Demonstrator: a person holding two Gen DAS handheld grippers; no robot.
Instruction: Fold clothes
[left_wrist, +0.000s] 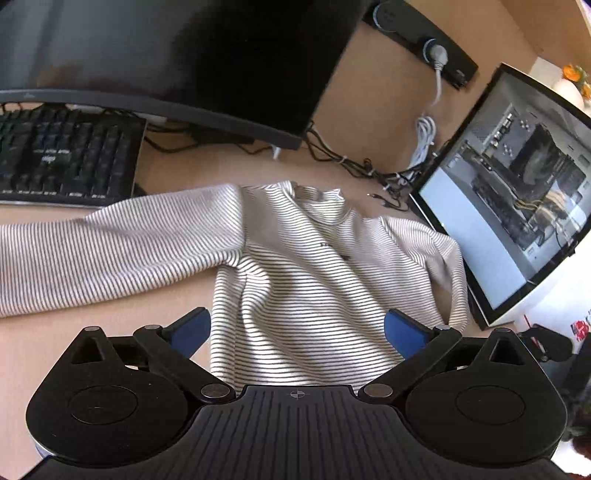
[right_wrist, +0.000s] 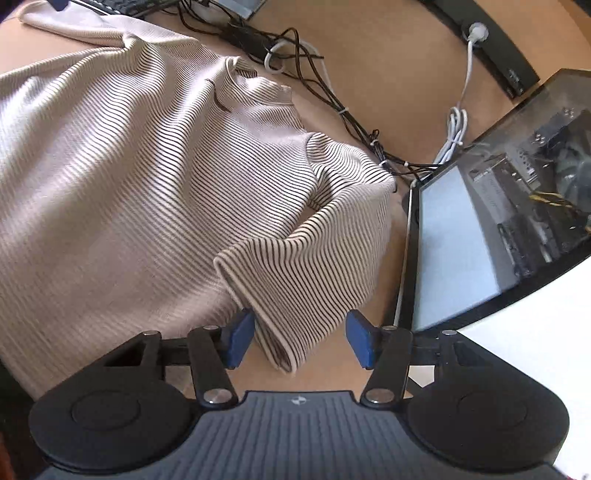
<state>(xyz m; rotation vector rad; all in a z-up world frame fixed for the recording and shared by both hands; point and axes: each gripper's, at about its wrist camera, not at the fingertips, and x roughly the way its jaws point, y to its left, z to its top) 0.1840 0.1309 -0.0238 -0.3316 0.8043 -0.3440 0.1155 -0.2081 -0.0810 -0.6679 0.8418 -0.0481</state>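
A cream long-sleeved top with thin dark stripes (left_wrist: 295, 266) lies face up on the wooden desk, collar toward the monitor. One sleeve (left_wrist: 110, 251) stretches out to the left. My left gripper (left_wrist: 297, 328) is open above the top's lower body, blue pads wide apart. In the right wrist view the same top (right_wrist: 129, 184) fills the left side, and its other sleeve (right_wrist: 314, 266) is folded back with the cuff end lying between my right gripper's (right_wrist: 301, 338) open blue pads, not pinched.
A black keyboard (left_wrist: 66, 158) and a large dark monitor (left_wrist: 166, 55) stand behind the top. A glass-sided computer case (left_wrist: 517, 206) stands on the right, also in the right wrist view (right_wrist: 498, 229). Tangled cables (right_wrist: 295, 62) and a power strip (left_wrist: 424, 40) lie behind.
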